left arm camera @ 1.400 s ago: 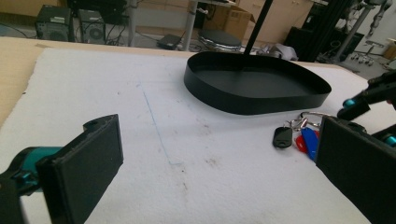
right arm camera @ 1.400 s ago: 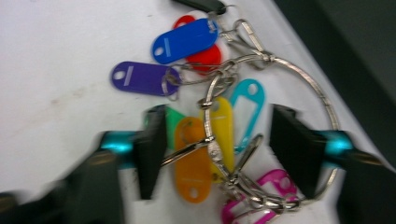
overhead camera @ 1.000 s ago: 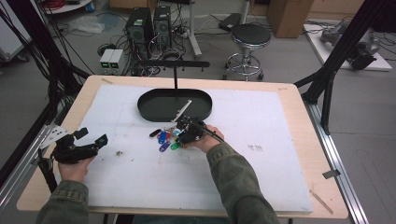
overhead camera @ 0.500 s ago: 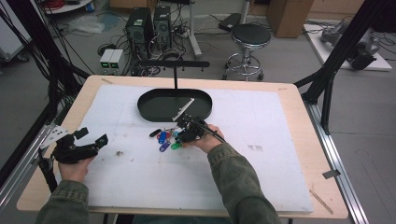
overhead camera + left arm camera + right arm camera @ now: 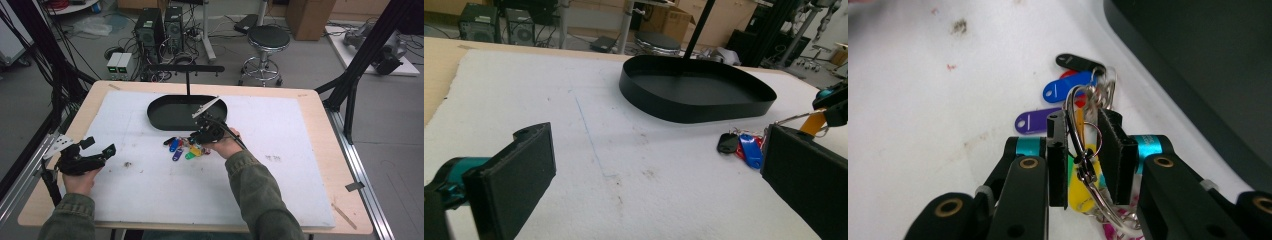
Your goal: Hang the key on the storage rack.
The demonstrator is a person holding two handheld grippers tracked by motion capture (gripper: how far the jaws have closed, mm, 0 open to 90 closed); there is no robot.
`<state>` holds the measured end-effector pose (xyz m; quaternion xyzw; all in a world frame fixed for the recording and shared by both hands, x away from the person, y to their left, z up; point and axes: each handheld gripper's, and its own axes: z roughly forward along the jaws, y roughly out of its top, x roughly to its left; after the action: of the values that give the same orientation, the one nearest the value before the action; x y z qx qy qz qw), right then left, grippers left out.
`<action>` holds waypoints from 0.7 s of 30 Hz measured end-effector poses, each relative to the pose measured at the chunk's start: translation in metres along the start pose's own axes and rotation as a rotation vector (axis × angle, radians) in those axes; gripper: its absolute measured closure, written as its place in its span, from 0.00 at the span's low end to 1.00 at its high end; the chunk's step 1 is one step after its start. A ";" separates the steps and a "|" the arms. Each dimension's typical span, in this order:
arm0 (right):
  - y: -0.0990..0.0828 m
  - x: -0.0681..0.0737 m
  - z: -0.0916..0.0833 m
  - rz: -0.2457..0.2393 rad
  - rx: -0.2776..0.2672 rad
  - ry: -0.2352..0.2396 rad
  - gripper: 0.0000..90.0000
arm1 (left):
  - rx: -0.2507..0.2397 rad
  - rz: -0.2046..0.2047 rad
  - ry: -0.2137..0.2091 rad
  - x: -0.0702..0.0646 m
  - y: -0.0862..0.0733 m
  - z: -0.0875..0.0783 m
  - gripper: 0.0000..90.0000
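Observation:
A bunch of coloured key tags (image 5: 179, 148) on a metal ring lies on the white mat just in front of the black oval tray (image 5: 156, 118). My right gripper (image 5: 200, 136) is down over the bunch. In the right gripper view its jaws stand narrow around the ring and clip (image 5: 1079, 131), with blue, purple and black tags (image 5: 1067, 88) fanned out beyond. My left gripper (image 5: 99, 146) rests at the table's left side, open and holding nothing. In the left gripper view (image 5: 656, 150) the tags (image 5: 744, 147) lie far off to the right, in front of the tray (image 5: 694, 107).
A thin black T-shaped stand (image 5: 187, 82) rises from the tray's far side. The white mat (image 5: 150, 195) covers most of the wooden table (image 5: 320, 107). A small dark stain (image 5: 128, 163) marks the mat near the left gripper.

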<state>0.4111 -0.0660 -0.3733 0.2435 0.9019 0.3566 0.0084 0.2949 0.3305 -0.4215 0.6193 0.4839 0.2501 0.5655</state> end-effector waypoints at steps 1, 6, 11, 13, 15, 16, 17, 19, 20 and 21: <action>0.002 -0.001 -0.003 -0.001 -0.008 -0.001 0.84 | 0.001 0.000 -0.001 0.000 0.000 0.000 0.02; 0.003 -0.002 -0.009 0.005 -0.030 -0.006 0.84 | 0.001 0.000 0.000 0.000 0.000 0.000 0.02; 0.008 -0.003 -0.019 0.006 -0.059 -0.004 0.84 | 0.002 0.000 -0.002 0.000 0.000 0.000 0.02; 0.008 -0.005 -0.023 0.019 -0.079 0.005 0.84 | 0.001 -0.001 -0.001 0.000 0.000 0.000 0.02; 0.010 -0.006 -0.027 0.026 -0.082 0.002 0.84 | 0.001 0.000 -0.002 0.000 0.000 0.000 0.02; 0.011 -0.006 -0.028 0.020 -0.081 -0.002 0.84 | 0.002 0.000 -0.001 0.000 0.000 0.000 0.02; 0.012 -0.007 -0.030 0.020 -0.083 -0.004 0.84 | 0.002 0.000 -0.001 0.000 0.000 0.000 0.02; 0.015 -0.006 -0.032 0.016 -0.083 -0.006 0.84 | 0.000 0.000 0.001 0.000 0.000 0.000 0.02; 0.020 -0.006 -0.037 0.005 -0.096 -0.005 0.84 | -0.003 -0.003 0.000 0.000 0.000 0.000 0.02; 0.023 -0.005 -0.040 0.003 -0.101 -0.002 0.84 | -0.003 -0.003 0.000 0.000 0.000 0.000 0.02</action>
<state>0.4182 -0.0795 -0.3297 0.2445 0.8824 0.4014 0.0212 0.2949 0.3307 -0.4214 0.6178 0.4843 0.2500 0.5668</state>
